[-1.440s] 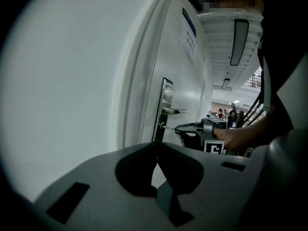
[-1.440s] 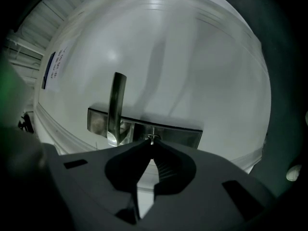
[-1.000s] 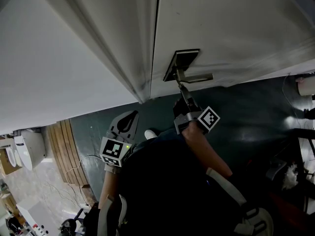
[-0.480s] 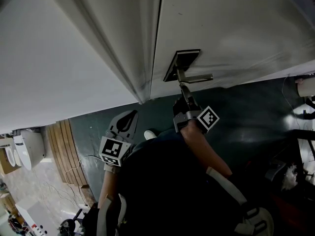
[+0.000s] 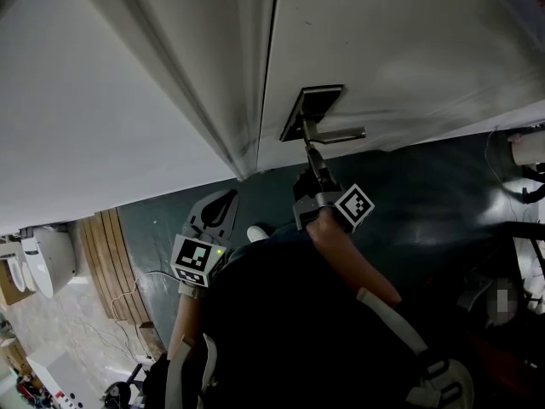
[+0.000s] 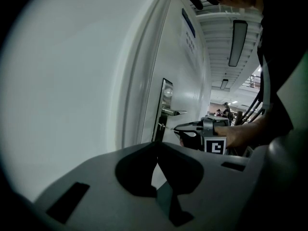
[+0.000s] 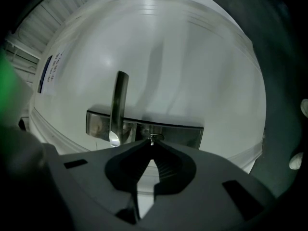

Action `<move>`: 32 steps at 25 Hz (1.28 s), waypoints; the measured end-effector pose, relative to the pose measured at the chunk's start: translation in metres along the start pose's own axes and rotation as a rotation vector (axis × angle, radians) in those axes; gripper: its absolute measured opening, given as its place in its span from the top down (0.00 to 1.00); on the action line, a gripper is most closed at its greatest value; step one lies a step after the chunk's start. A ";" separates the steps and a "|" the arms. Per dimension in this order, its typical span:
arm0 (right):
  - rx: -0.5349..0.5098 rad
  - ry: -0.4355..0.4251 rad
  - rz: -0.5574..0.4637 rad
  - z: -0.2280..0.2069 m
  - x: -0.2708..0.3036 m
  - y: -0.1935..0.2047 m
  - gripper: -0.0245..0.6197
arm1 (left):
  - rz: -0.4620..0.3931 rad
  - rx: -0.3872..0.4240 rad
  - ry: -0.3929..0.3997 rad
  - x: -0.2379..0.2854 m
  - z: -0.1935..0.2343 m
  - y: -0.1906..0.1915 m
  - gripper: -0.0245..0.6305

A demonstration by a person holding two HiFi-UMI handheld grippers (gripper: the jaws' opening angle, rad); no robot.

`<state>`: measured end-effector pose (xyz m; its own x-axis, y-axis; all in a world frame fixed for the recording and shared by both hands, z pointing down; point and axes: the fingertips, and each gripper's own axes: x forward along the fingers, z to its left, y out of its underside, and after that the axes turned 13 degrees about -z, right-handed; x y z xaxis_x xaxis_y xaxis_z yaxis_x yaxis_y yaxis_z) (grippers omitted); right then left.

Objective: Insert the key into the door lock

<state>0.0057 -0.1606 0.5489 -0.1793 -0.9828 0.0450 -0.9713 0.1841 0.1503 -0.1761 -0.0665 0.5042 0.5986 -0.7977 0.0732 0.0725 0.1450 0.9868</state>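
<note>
A white door [image 5: 400, 41] carries a dark metal lock plate [image 5: 312, 111] with a lever handle [image 5: 337, 133]. My right gripper [image 5: 312, 156] is shut on a small metal key [image 7: 153, 138], whose tip sits at the lock plate [image 7: 168, 131] just right of the handle [image 7: 118, 105]. In the left gripper view the key [image 6: 169, 128] points from the right gripper [image 6: 179, 128] at the plate's [image 6: 165, 105] lower part. My left gripper [image 5: 225, 206] hangs low beside the door frame, jaws together [image 6: 158, 147], holding nothing.
The door frame [image 5: 243, 135] and a white wall [image 5: 94, 118] stand left of the door. A toilet [image 5: 49, 260] and wooden slats [image 5: 115, 262] lie at the lower left. The floor [image 5: 426, 194] is dark, with cables and a white object [image 5: 528, 147] at the right.
My right gripper with the key has edged slightly left, closer to the lock plate. The left gripper has hardly moved.
</note>
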 end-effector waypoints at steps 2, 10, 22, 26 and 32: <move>-0.001 0.009 -0.021 0.002 0.000 0.001 0.91 | 0.001 -0.001 0.001 0.000 0.000 0.000 0.95; 0.025 0.021 -0.148 -0.001 -0.001 0.002 0.91 | 0.003 -0.007 0.000 -0.001 0.002 0.003 0.95; 0.020 0.024 -0.102 0.001 0.005 0.014 0.91 | 0.007 -0.010 -0.012 -0.006 0.009 0.005 0.95; 0.035 0.014 -0.081 -0.001 0.013 0.010 0.91 | 0.009 -0.008 -0.015 -0.006 0.010 0.005 0.95; 0.051 0.002 -0.077 0.002 0.026 0.011 0.91 | 0.014 -0.008 -0.017 -0.005 0.010 0.005 0.95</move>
<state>-0.0099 -0.1841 0.5500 -0.1038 -0.9939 0.0373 -0.9889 0.1071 0.1030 -0.1863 -0.0674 0.5104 0.5856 -0.8056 0.0899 0.0702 0.1609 0.9845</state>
